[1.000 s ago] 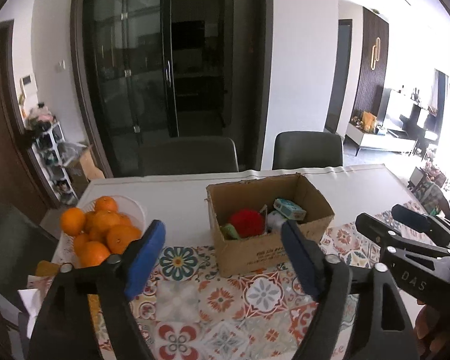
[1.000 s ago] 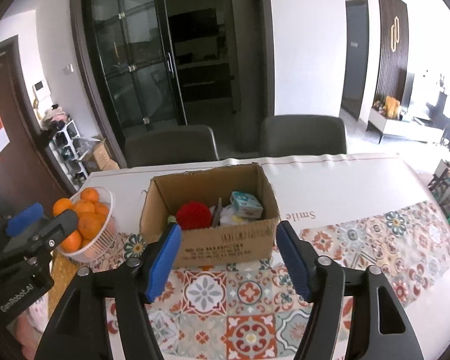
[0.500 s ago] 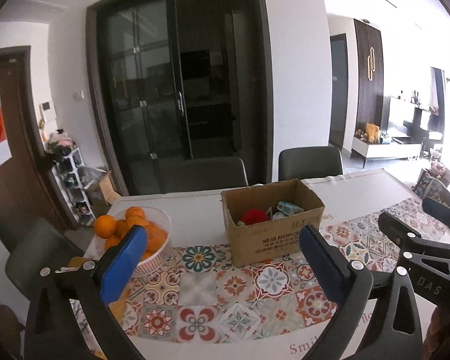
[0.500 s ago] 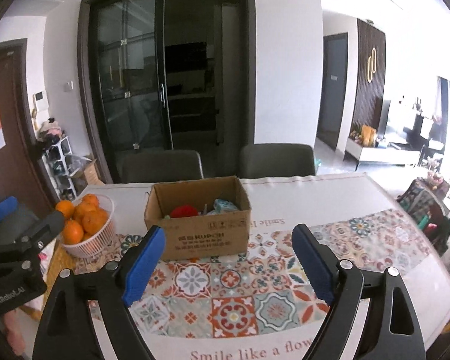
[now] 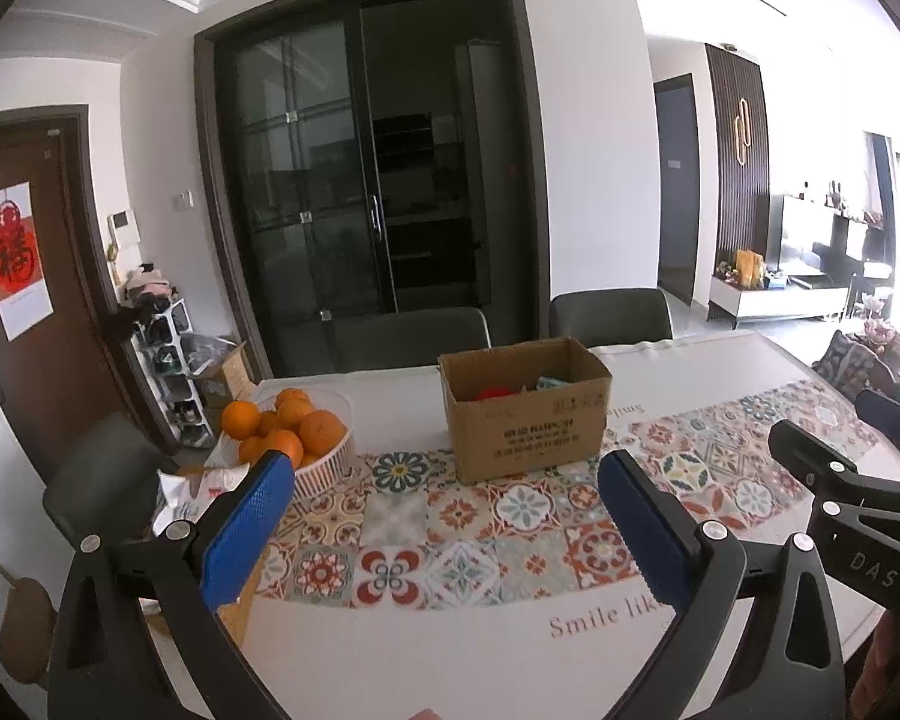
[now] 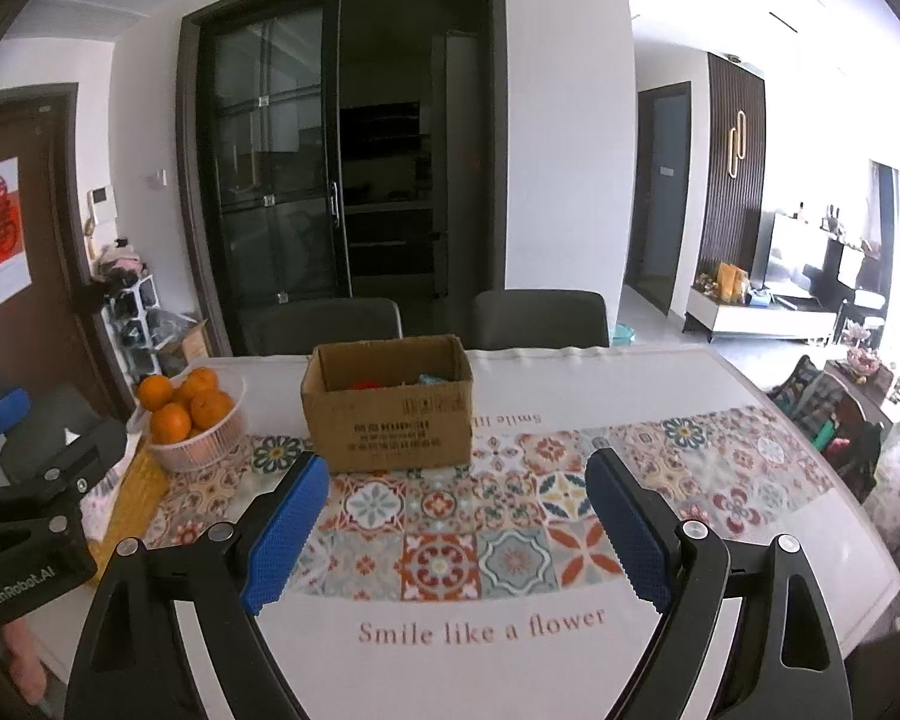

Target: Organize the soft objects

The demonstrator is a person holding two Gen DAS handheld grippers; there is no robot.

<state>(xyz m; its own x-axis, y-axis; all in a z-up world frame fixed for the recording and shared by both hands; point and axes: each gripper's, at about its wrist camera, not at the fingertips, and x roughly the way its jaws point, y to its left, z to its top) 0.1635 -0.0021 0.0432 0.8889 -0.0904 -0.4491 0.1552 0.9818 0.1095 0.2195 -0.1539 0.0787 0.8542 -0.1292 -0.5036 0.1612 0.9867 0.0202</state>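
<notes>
Both my left gripper (image 5: 447, 531) and right gripper (image 6: 456, 531) hang spread wide and empty over the bench (image 6: 600, 384), well short of the cardboard box (image 6: 390, 414) holding the soft things. Reaching in blind, I could snag the box wall and shove it toward the bowl of oranges (image 6: 195, 420), since its contents barely show above the rim.

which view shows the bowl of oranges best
The left wrist view. There the bowl of oranges sits nearer the middle of the frame, with its white ribbed wall and piled fruit plainly seen, only its front edge cut by a blue pad. The right wrist view shows the same bowl smaller, off toward the left edge, but unobstructed.
</notes>
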